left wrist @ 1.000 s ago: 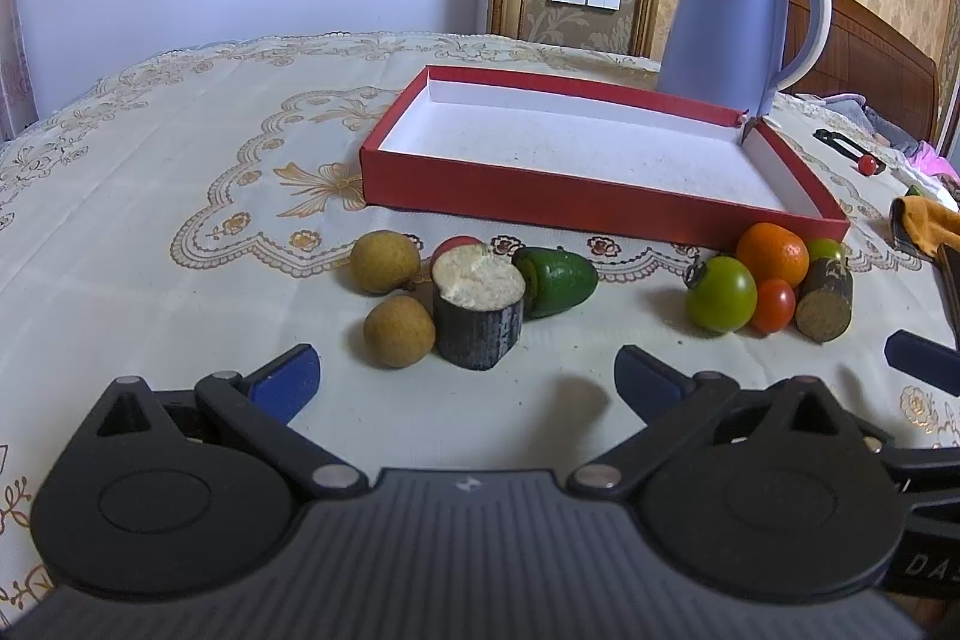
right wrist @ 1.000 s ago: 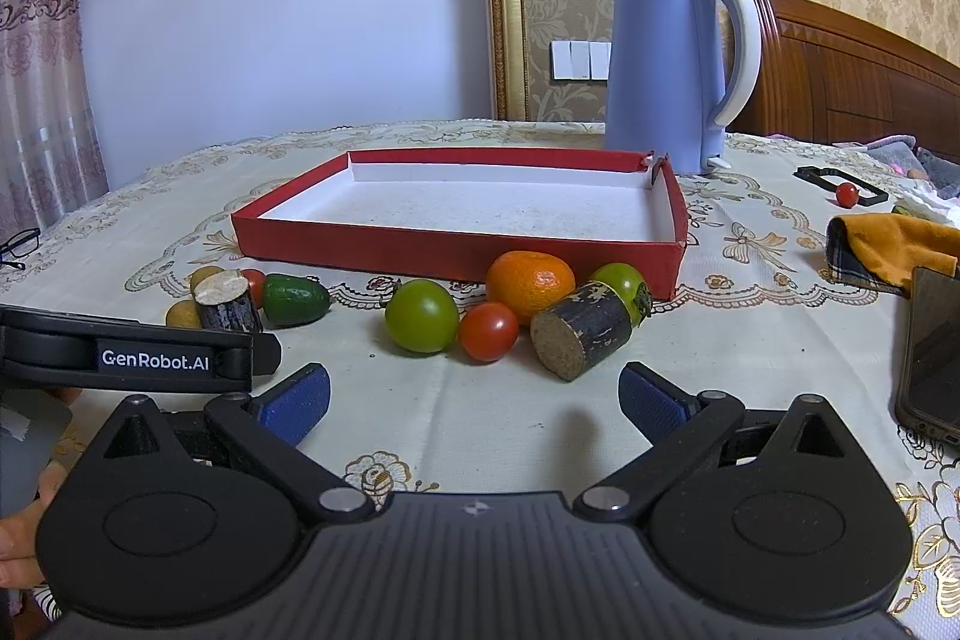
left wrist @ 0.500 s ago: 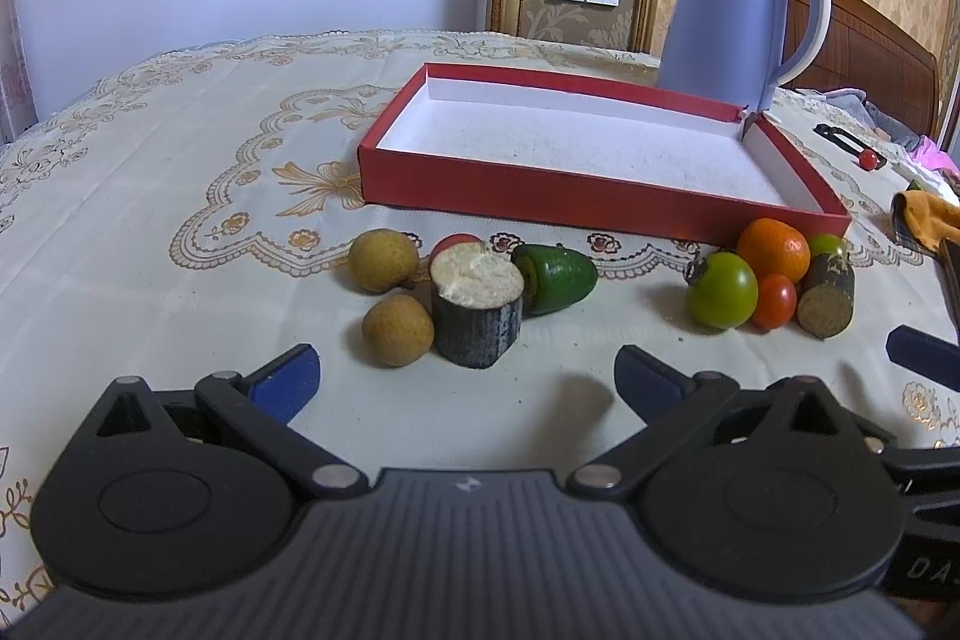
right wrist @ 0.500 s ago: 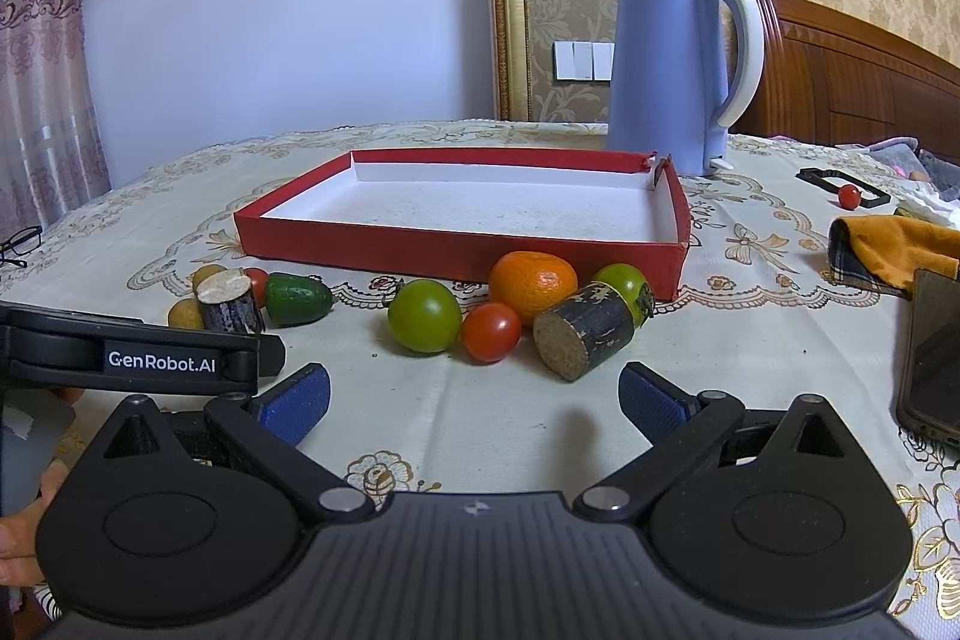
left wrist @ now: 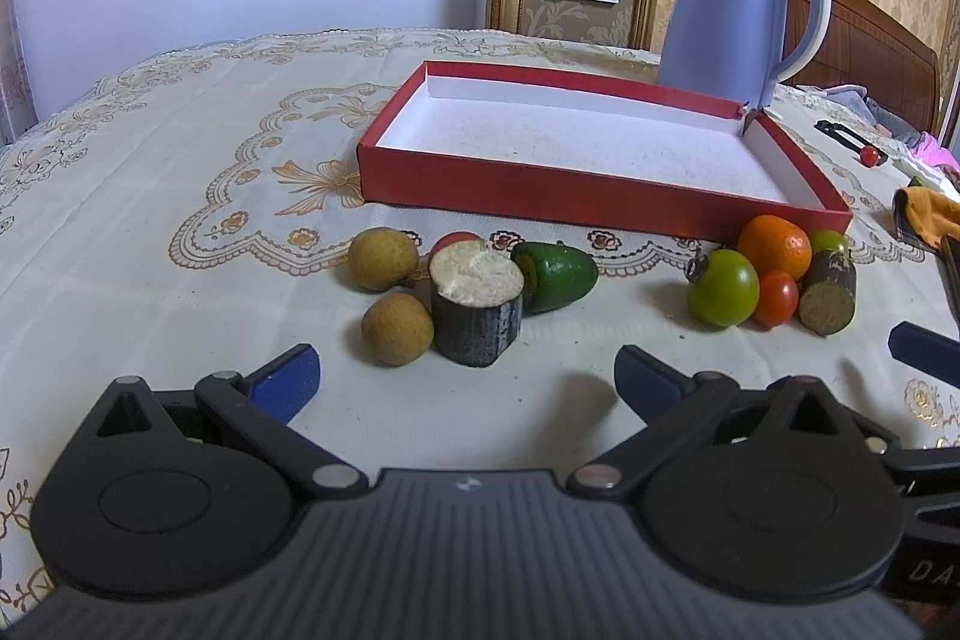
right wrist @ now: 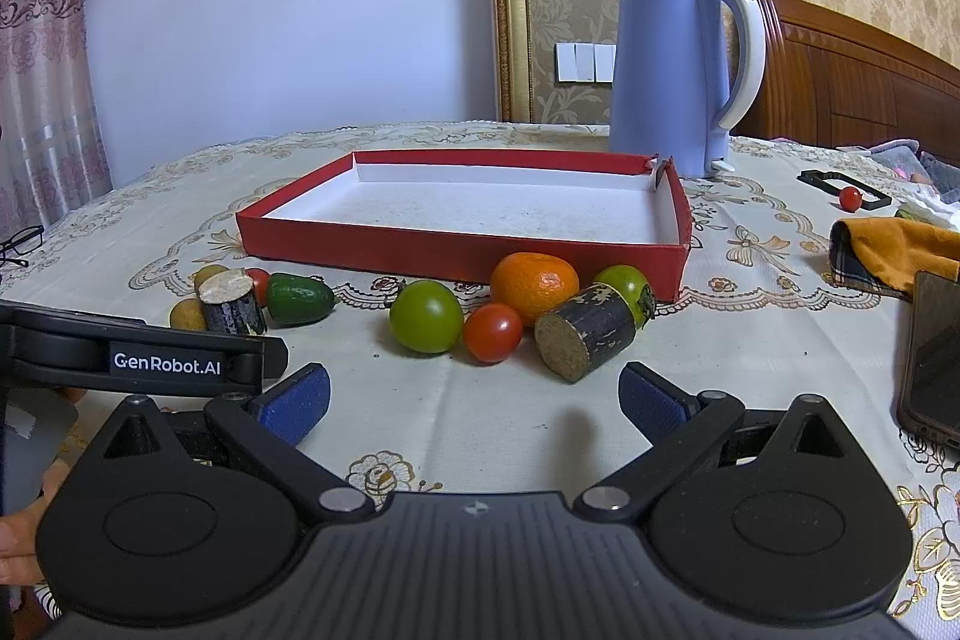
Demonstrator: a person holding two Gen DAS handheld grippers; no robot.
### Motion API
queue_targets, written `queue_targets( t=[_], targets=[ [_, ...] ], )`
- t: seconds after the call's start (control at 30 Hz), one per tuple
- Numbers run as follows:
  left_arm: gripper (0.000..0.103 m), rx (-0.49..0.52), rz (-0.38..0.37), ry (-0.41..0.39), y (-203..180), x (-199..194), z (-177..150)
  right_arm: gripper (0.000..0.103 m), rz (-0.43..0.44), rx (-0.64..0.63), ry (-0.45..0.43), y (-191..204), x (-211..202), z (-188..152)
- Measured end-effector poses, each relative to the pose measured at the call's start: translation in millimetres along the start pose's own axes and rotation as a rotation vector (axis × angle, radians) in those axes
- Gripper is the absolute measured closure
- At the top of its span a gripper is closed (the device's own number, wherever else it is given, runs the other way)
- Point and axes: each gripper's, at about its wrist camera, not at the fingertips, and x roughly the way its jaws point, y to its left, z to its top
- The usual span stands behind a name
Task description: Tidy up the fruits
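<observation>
An empty red tray [left wrist: 510, 184] [right wrist: 432, 247] lies mid-table. In front of it on the left sit two brown longans [left wrist: 396, 329], a dark sugarcane stub [left wrist: 476, 307] [right wrist: 231, 307], a small red tomato [left wrist: 453, 241] and a green avocado-like fruit [left wrist: 558, 274] [right wrist: 300, 300]. To the right lie a green tomato [left wrist: 723, 287] [right wrist: 426, 316], a red tomato [right wrist: 493, 332], an orange [right wrist: 535, 287], a second cane stub [right wrist: 585, 331] and another green fruit [right wrist: 624, 283]. My left gripper [left wrist: 467, 379] is open, just short of the left group. My right gripper [right wrist: 474, 397] is open, just short of the right group.
A blue kettle [right wrist: 681, 70] stands behind the tray. An orange cloth [right wrist: 900, 247], a phone [right wrist: 933, 352] and a black frame with a small red ball [right wrist: 849, 198] lie at the right. Glasses [right wrist: 18, 244] rest at the far left.
Both views have crept slightly closer to the fruit; the grippers stay open and nothing on the table has moved.
</observation>
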Motion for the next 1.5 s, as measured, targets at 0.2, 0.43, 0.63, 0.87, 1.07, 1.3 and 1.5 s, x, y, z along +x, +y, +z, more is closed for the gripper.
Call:
queue_targets(
  t=[0.2,0.43,0.63,0.87,1.07,1.3,1.5],
  targets=[
    [0.000,0.002,0.001,0.001,-0.5,0.5,-0.5,0.000,0.001,-0.001,-0.002,0.6,-0.3,0.2],
    [0.000,0.003,0.001,0.001,-0.3,0.6,-0.5,0.000,0.002,-0.002,-0.006,0.3,-0.5,0.6],
    [0.000,0.004,0.001,0.002,0.3,0.8,-0.7,0.000,0.002,-0.003,-0.007,0.2,-1.0,0.3],
    [0.000,0.008,0.003,0.005,0.4,1.4,-0.5,0.000,0.002,-0.003,-0.008,-0.3,-1.2,0.2],
    [0.000,0.008,0.003,0.005,0.4,1.3,-0.4,0.000,0.002,-0.003,-0.008,0.0,-1.3,0.0],
    [0.000,0.008,0.004,0.005,0.1,1.3,-0.4,0.000,0.008,-0.002,-0.010,-1.9,-1.8,-0.4],
    [0.000,0.008,0.004,0.005,0.0,1.3,-0.4,0.000,0.014,-0.006,-0.012,-2.5,-2.3,-0.7]
  ],
)
